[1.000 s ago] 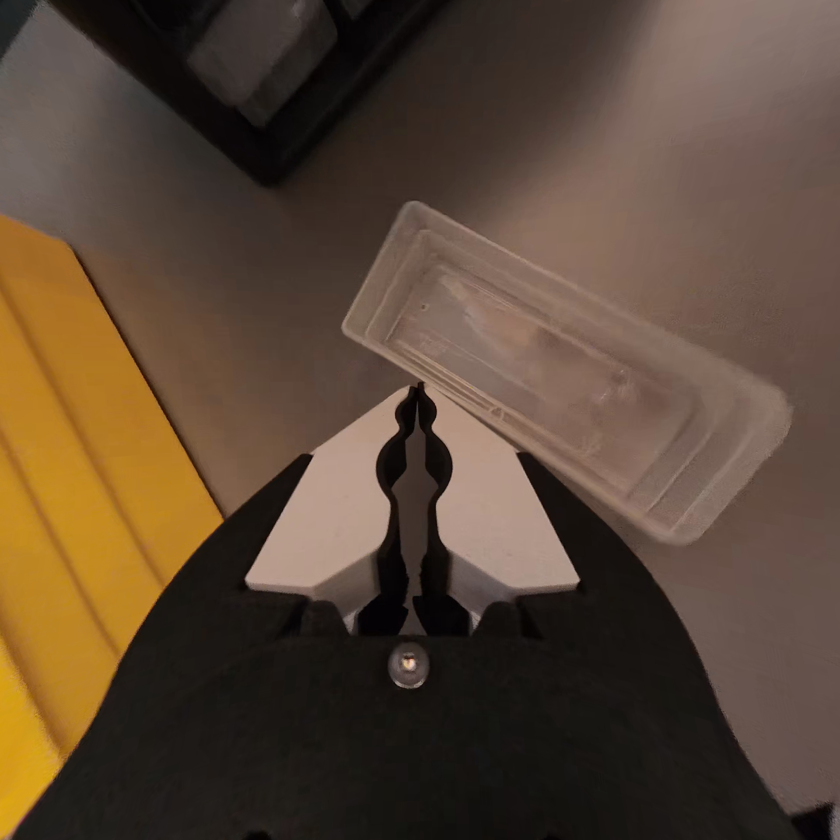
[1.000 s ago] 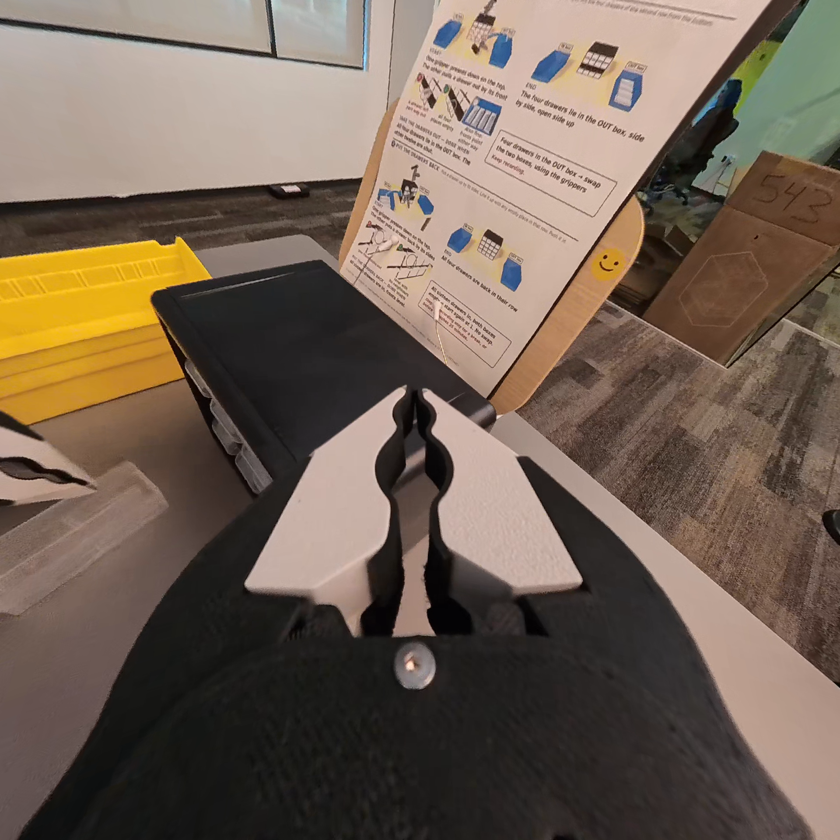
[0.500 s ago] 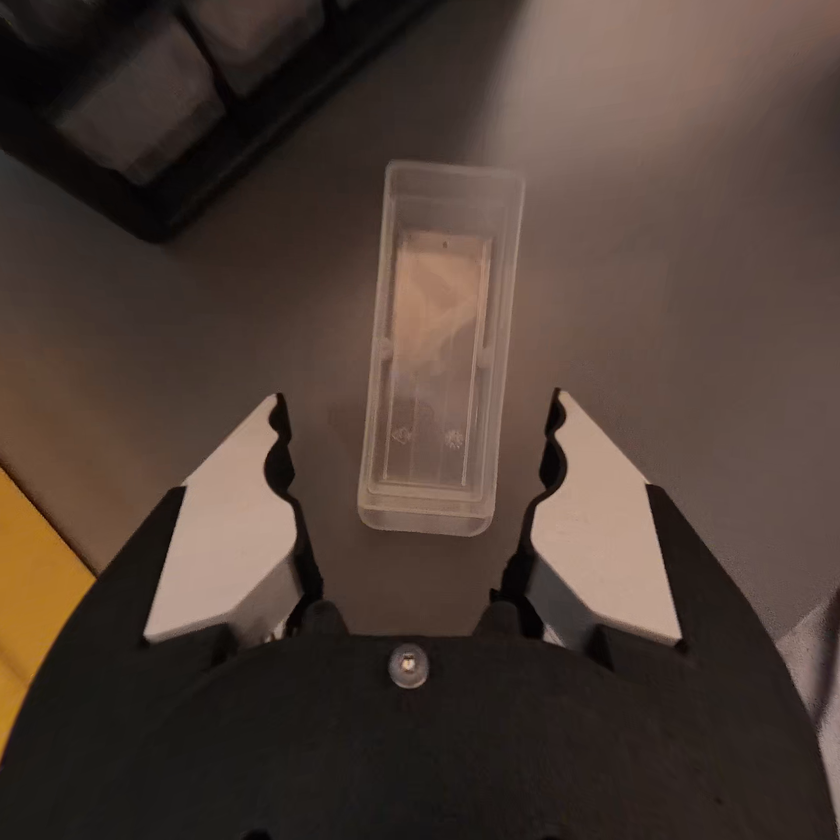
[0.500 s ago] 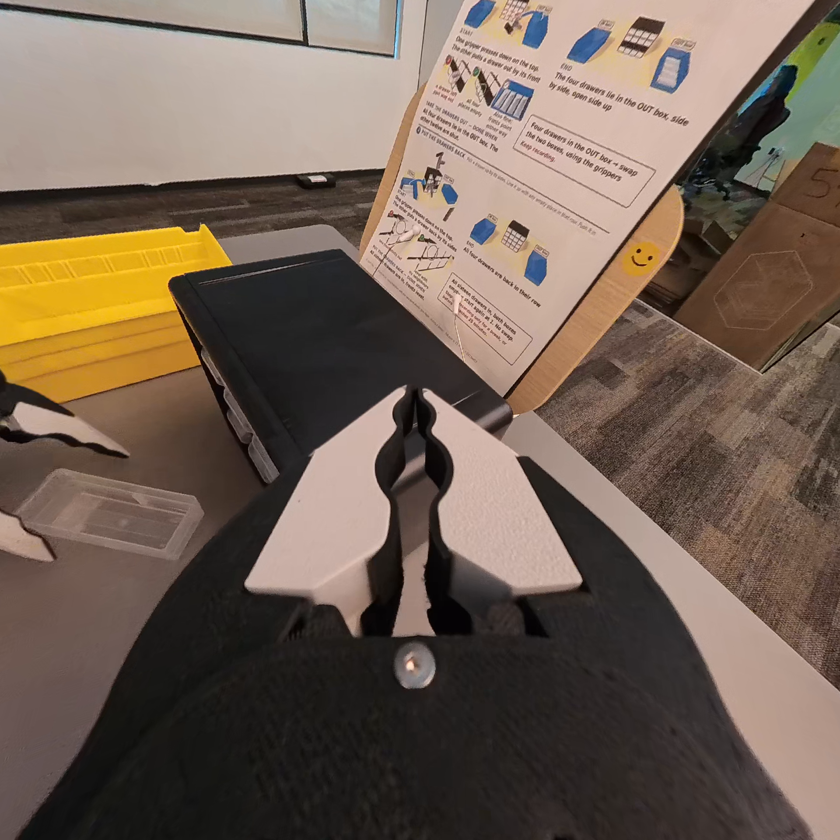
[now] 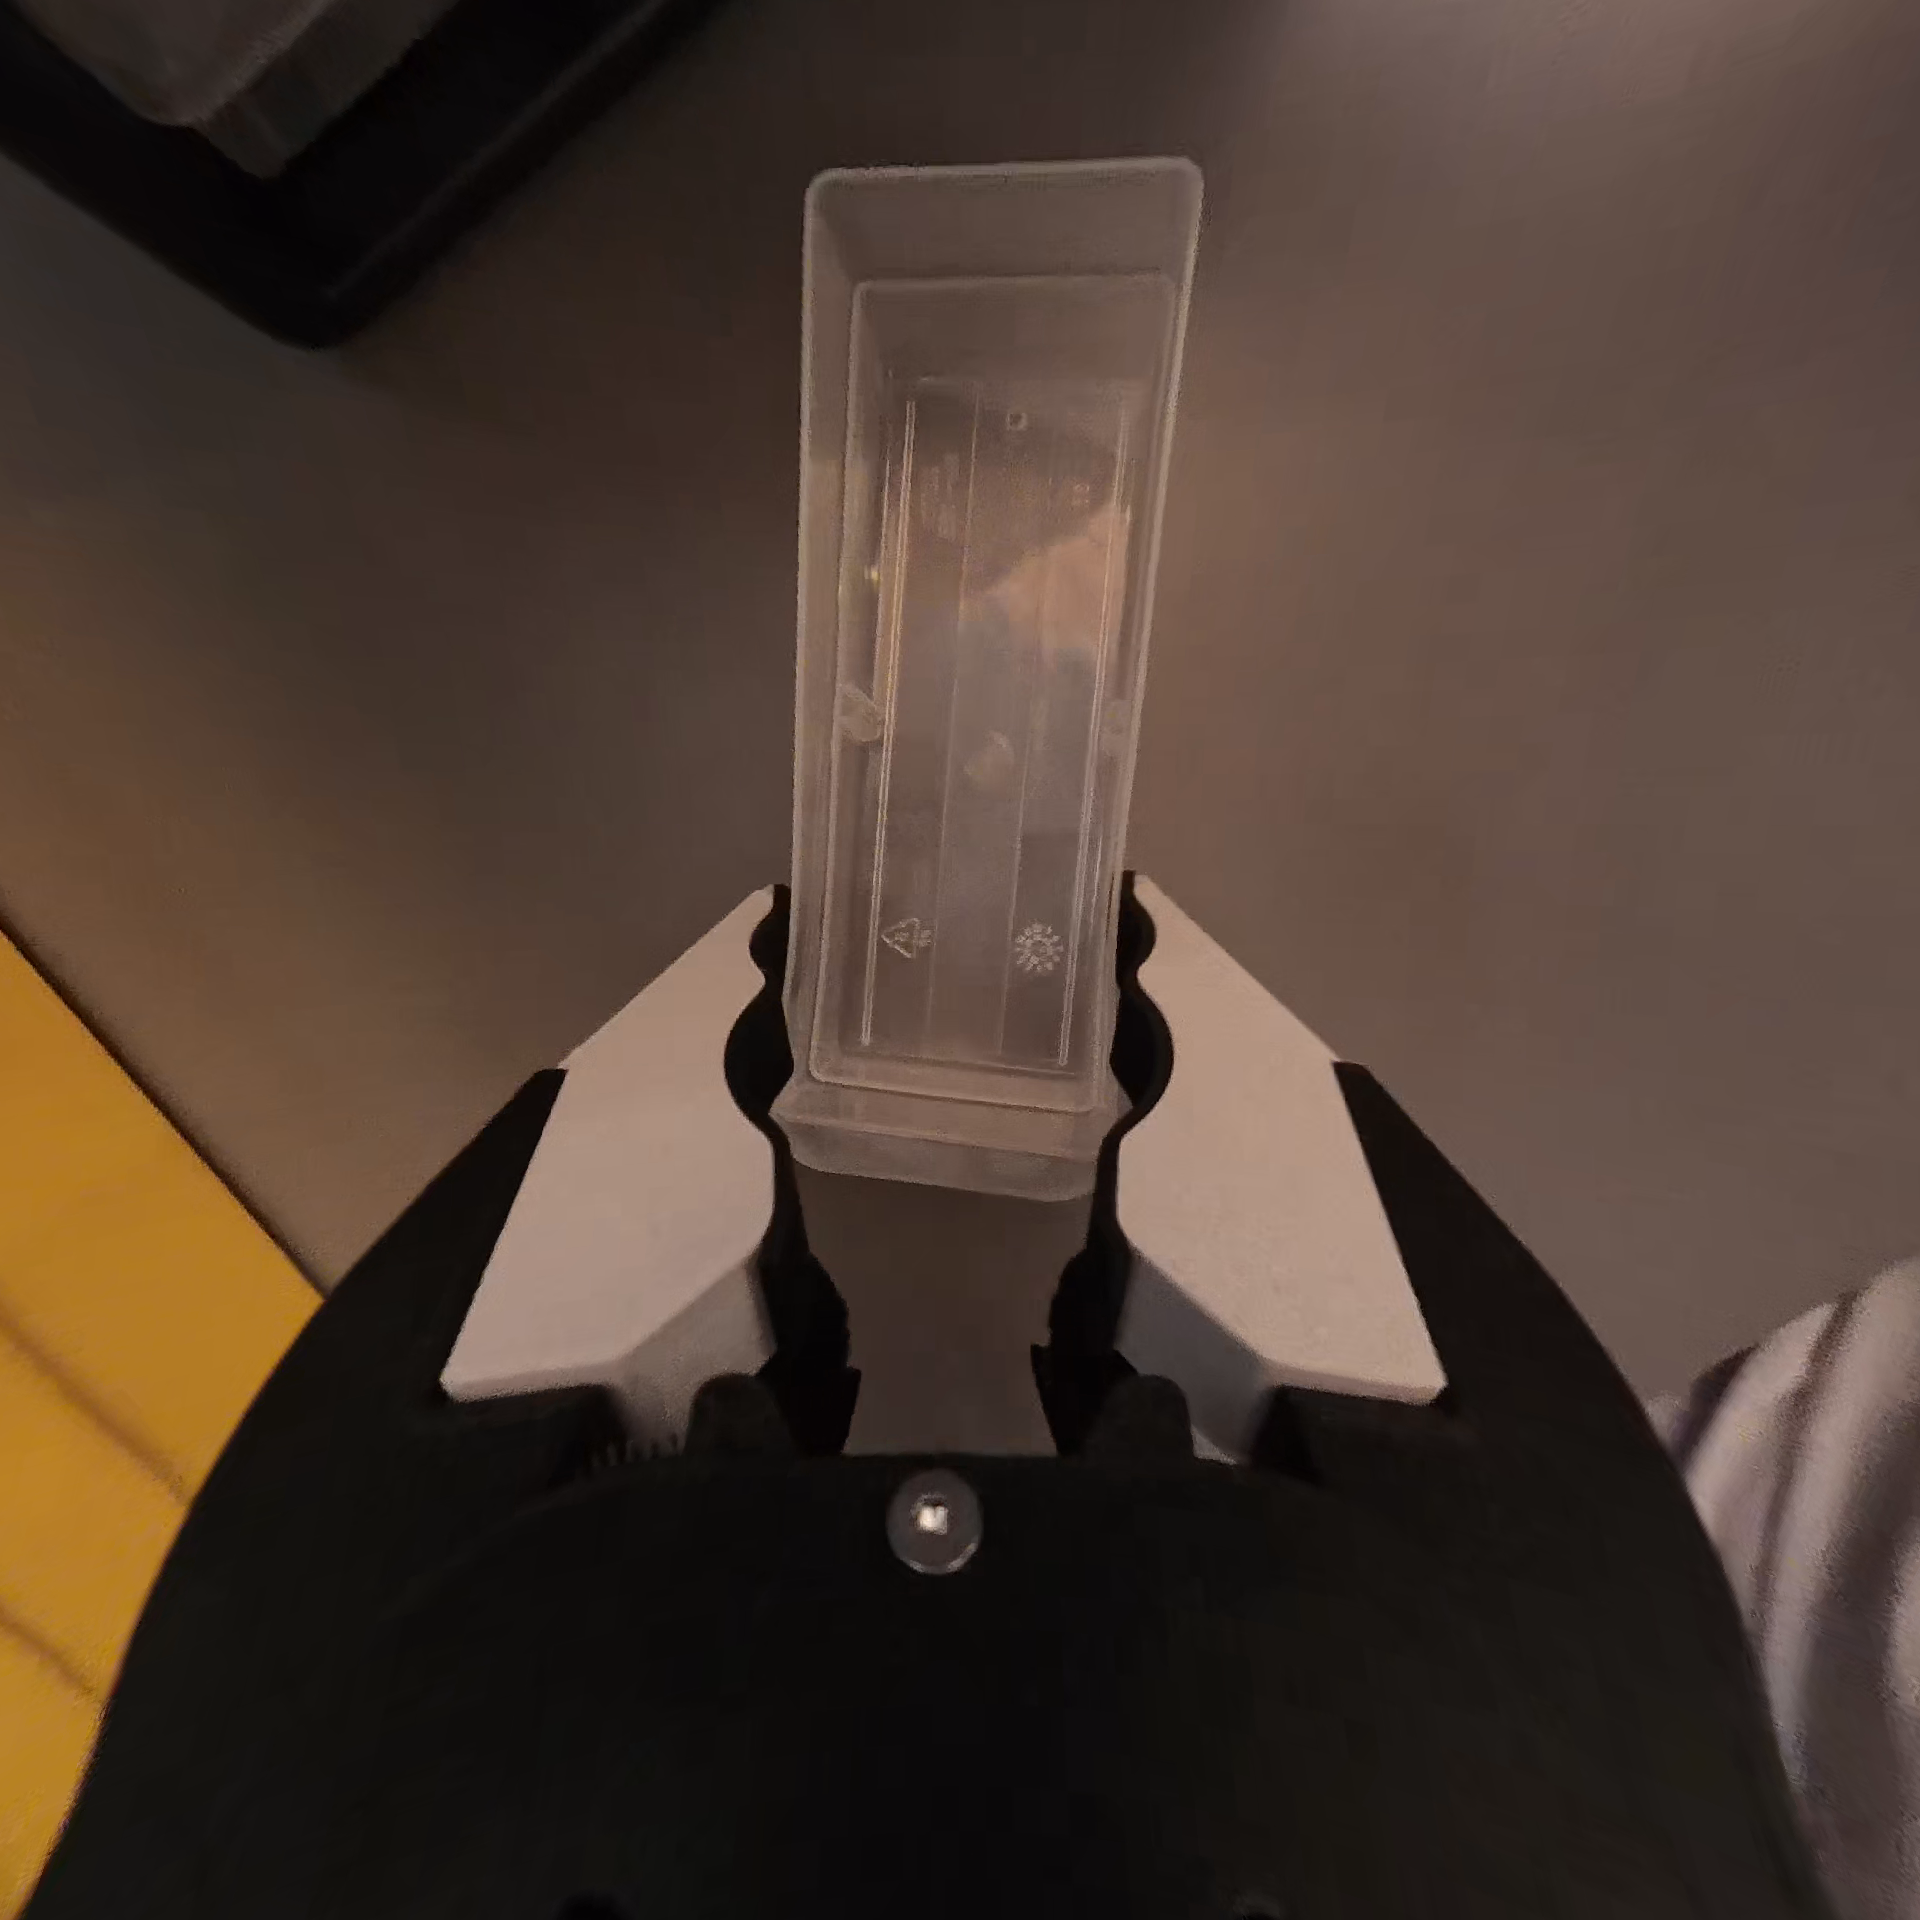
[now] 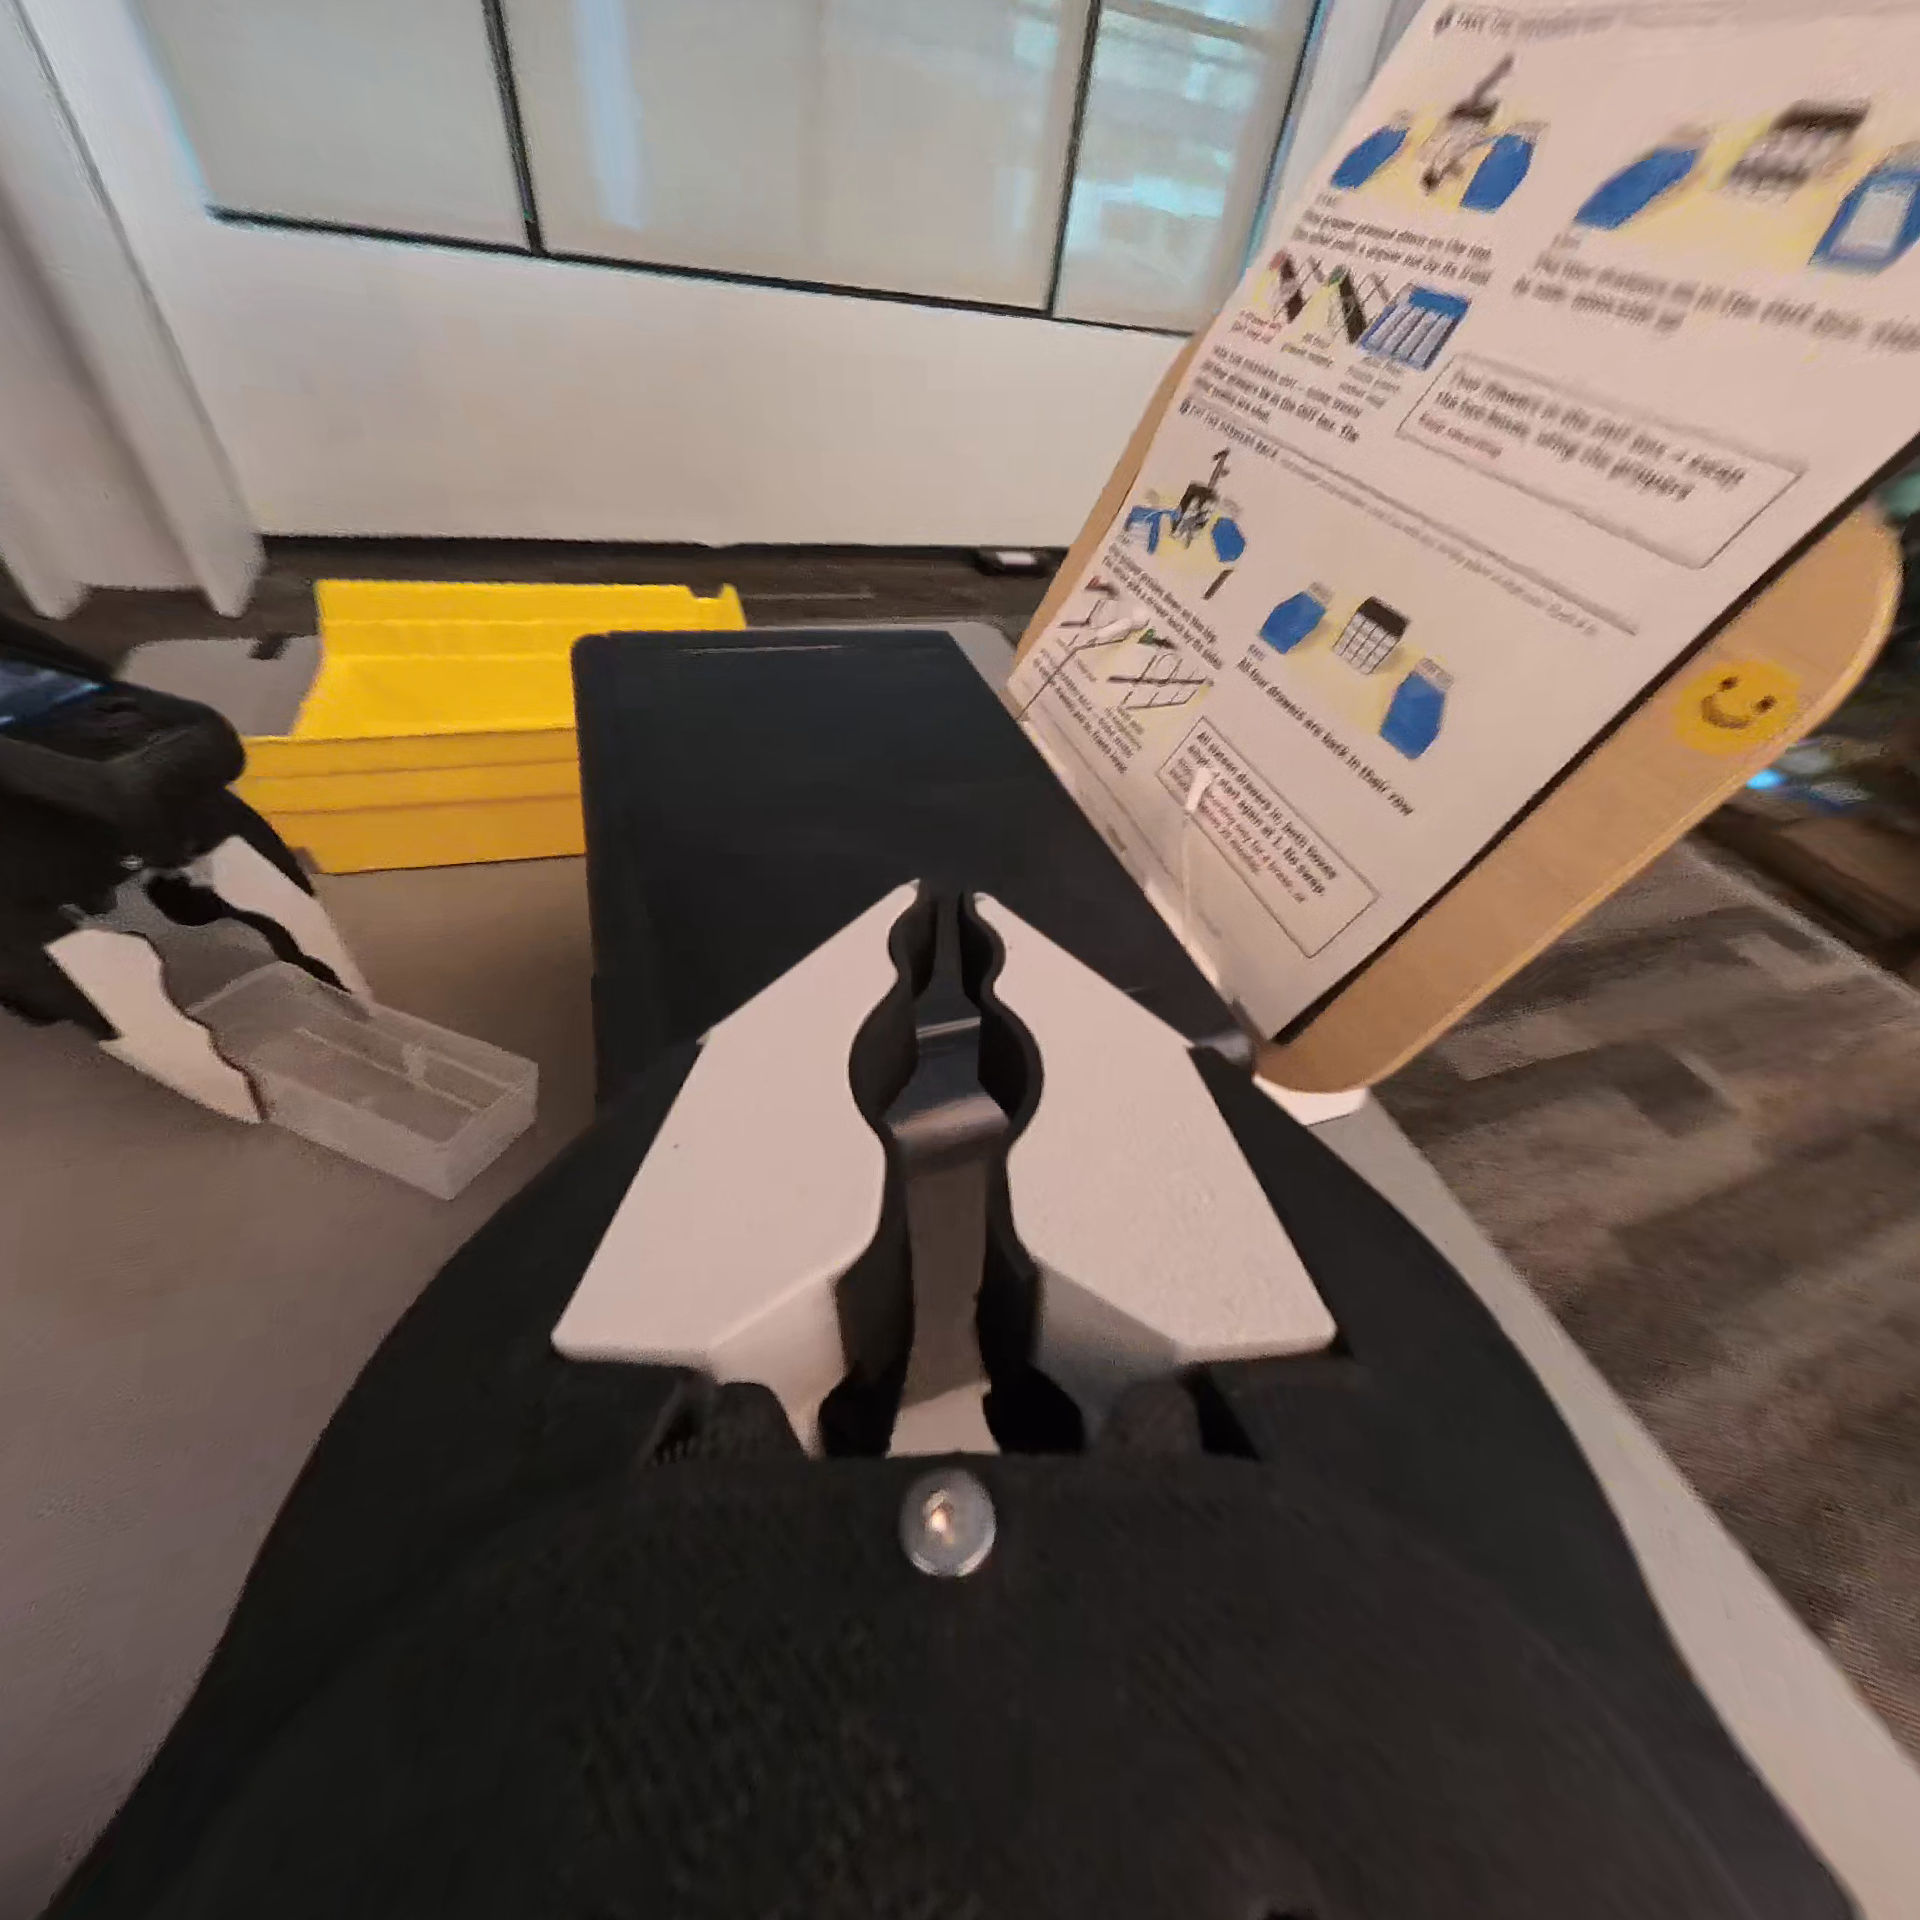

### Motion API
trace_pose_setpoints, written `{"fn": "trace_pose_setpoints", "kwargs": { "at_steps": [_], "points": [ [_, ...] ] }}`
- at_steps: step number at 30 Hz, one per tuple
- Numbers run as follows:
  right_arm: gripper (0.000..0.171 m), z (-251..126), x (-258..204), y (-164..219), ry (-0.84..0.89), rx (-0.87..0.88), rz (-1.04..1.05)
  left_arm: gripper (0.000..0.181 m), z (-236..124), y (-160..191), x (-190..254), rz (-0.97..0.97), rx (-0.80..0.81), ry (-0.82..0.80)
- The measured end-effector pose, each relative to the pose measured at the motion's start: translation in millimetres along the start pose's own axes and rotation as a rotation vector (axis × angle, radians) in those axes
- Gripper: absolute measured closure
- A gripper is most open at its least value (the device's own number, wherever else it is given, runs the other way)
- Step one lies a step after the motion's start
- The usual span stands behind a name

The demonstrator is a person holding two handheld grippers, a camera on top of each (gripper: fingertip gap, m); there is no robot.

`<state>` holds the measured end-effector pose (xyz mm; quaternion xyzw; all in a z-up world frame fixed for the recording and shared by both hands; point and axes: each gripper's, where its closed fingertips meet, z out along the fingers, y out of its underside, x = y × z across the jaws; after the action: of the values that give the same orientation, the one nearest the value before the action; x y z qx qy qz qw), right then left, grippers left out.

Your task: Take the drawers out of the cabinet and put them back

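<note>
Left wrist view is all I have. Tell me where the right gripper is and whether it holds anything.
Observer: The right gripper is shut and empty, poised over the near end of the black cabinet top.
Operator: Name what stands beside that cabinet.
Observer: An instruction board leans upright at the cabinet's right side.
Operator: Report the drawer as seen from the side.
Observer: The clear drawer appears to lie flat on the table, not lifted, with the left gripper closed on the end farther from the cabinet.
</note>
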<state>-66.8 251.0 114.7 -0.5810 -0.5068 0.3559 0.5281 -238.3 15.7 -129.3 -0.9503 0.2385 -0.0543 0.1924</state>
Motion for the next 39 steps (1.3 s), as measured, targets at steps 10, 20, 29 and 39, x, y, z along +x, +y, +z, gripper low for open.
{"fn": "trace_pose_setpoints", "kwargs": {
  "at_steps": [10,20,29,39],
  "points": [
    [0.170,19.3,-6.1,24.4,-0.140,-0.045,0.013,0.120,-26.7,-36.4,-25.2,-0.182,0.103,-0.150],
    [0.171,36.9,-6.6,45.0,-0.102,-0.179,-0.034,0.121,-28.7,-67.1,-11.5,-0.290,0.093,-0.109],
    [0.171,36.8,-6.6,45.1,-0.108,-0.156,-0.030,0.121,-25.9,-82.7,-8.2,-0.347,0.046,-0.116],
    [0.171,36.6,-6.6,45.1,-0.138,-0.109,0.005,0.121,-27.3,-84.2,-6.2,-0.320,-0.104,-0.234]
  ]
}}
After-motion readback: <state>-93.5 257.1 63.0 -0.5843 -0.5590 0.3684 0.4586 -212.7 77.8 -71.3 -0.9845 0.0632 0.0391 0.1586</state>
